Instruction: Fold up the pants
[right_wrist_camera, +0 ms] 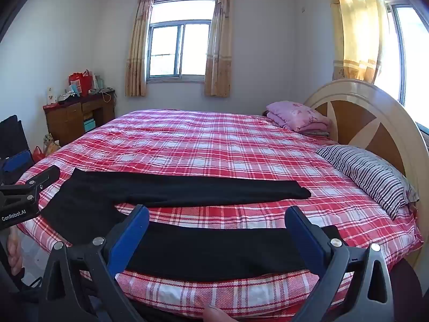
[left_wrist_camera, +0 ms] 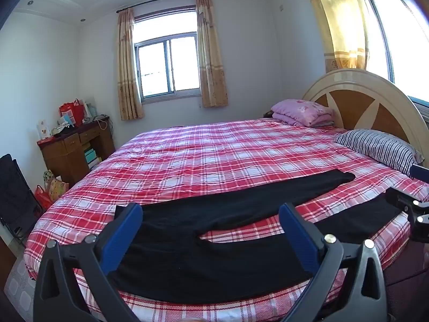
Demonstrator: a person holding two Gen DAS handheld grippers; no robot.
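**Cloth, plastic and wood**

The pants (right_wrist_camera: 187, 190) are matt black cloth, smooth and flat. The bed (right_wrist_camera: 214, 145) wears a woven check cotton cover with a slight sheen. Both grippers' jaws carry matt blue plastic pads on black plastic frames with shiny metal screws. The headboard (right_wrist_camera: 362, 123) is glossy lacquered wood.

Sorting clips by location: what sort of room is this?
A home bedroom: a large bed with a plaid cover, a striped pillow against the headboard, and curtained windows.
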